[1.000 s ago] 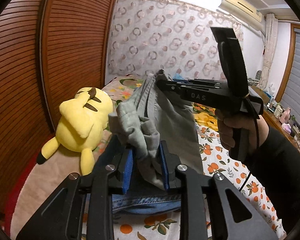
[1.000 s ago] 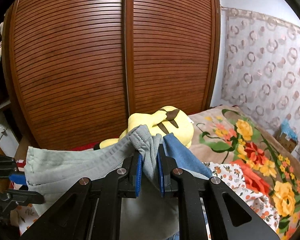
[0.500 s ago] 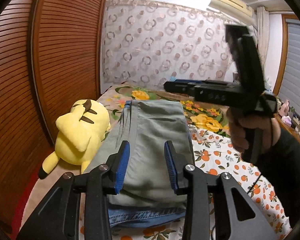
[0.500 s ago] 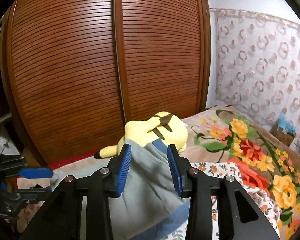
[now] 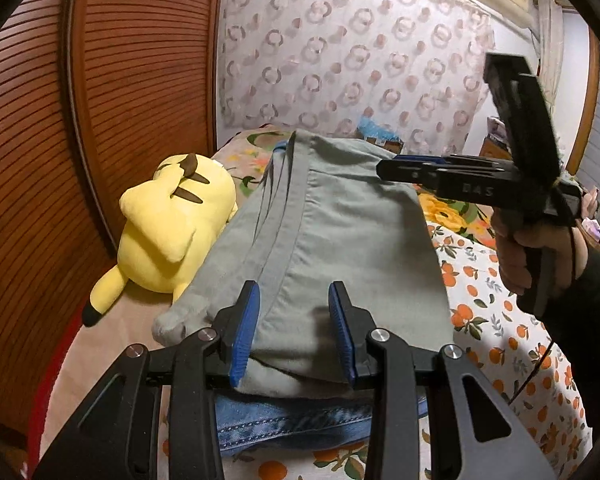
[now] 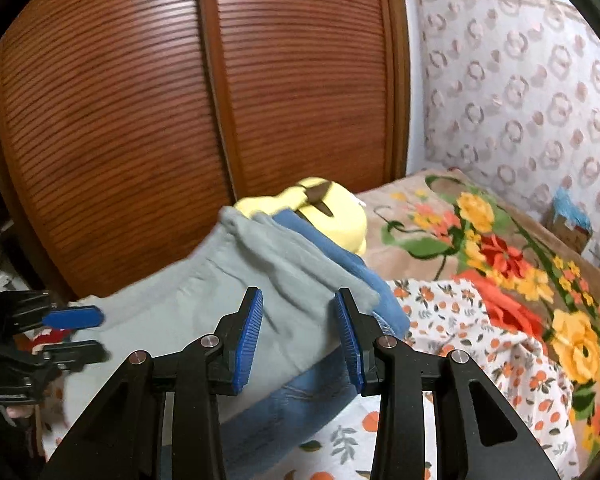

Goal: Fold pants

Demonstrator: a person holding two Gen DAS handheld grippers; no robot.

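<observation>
Now both grippers have let go of the grey pants.
Left gripper [image 5: 293, 330] and right gripper [image 6: 299, 334] hold their fingers parted and empty above the folded grey pants [image 5: 340, 232], dropped atop the jeans [image 5: 292, 420] on the bed [image 6: 440, 236]; this fold looks finished.

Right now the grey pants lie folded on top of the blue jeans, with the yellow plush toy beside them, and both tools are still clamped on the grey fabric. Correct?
Not quite. The grey pants do lie on the blue jeans, beside the yellow plush toy, but neither tool is clamped. The left wrist view shows the left tool open over the fabric; the right wrist view shows the right tool open too.
</observation>
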